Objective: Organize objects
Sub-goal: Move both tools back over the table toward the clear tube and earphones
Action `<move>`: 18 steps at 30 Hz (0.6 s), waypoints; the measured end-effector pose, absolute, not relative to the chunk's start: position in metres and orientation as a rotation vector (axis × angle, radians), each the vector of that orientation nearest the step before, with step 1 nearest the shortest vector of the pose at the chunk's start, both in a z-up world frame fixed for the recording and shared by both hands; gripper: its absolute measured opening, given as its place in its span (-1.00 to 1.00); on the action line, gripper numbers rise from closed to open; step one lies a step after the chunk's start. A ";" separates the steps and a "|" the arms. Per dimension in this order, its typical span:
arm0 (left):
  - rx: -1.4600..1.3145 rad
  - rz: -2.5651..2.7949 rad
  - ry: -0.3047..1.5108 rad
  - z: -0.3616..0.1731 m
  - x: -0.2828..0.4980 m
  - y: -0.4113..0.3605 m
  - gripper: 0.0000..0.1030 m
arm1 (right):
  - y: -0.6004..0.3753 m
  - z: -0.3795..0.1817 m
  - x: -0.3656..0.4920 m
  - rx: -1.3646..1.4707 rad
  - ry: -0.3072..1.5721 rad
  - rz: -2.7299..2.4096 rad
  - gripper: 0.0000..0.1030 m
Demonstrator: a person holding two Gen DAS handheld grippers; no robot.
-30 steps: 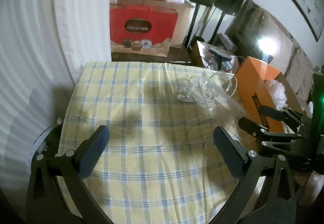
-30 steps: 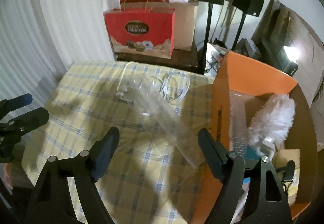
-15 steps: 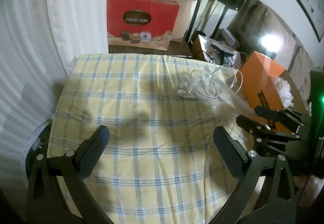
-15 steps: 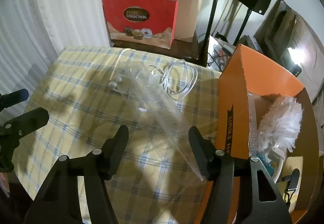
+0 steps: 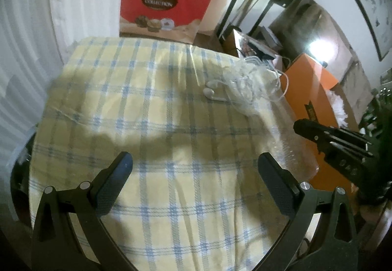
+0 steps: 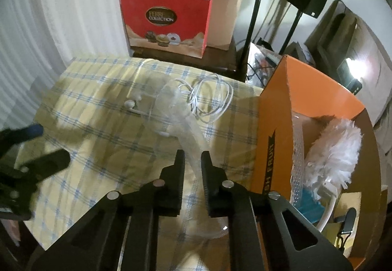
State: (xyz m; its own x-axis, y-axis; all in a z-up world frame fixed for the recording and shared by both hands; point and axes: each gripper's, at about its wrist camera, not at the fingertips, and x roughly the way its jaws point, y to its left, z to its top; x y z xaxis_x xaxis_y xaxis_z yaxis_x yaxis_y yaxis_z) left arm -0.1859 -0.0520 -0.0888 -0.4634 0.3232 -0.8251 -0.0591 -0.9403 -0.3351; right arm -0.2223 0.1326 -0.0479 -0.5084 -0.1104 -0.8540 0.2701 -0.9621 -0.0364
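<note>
A clear plastic bag (image 6: pixel 181 121) lies on the yellow checked tablecloth (image 6: pixel 98 123), over white earphones with a coiled cable (image 6: pixel 213 99). My right gripper (image 6: pixel 192 160) is shut on the near end of the bag, its fingers pinching the plastic. In the left wrist view the bag (image 5: pixel 247 96) and the earbuds (image 5: pixel 210 93) lie at the table's far right. My left gripper (image 5: pixel 193 168) is open and empty above the near middle of the cloth (image 5: pixel 147 111). The right gripper shows at the right edge of that view (image 5: pixel 330 141).
An open orange cardboard box (image 6: pixel 276 123) stands against the table's right side, holding a white feather duster (image 6: pixel 333 148) and other items. A red gift bag (image 6: pixel 166 23) and cardboard boxes stand behind the table. Speaker stands (image 6: pixel 252 25) rise at back right. White curtain hangs left.
My right gripper has closed from wide open onto the near end of the plastic bag. My left gripper has stayed open and drifted forward and left over the table.
</note>
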 end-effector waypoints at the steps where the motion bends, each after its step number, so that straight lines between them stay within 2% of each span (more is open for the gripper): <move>1: -1.486 2.470 -0.399 -0.090 -0.186 -0.052 0.98 | 0.136 -0.047 -0.223 1.424 0.179 -2.516 -0.84; 10: -1.538 2.377 -0.533 -0.104 -0.188 -0.053 0.98 | 0.147 -0.056 -0.214 1.484 -0.224 -2.264 -0.87; 15: -1.541 2.353 -0.566 -0.105 -0.190 -0.049 0.98 | 0.151 -0.053 -0.208 1.463 -0.210 -2.304 -0.85; 18: -1.539 2.357 -0.560 -0.105 -0.190 -0.048 0.98 | 0.152 -0.048 -0.204 1.452 -0.119 -2.378 -0.72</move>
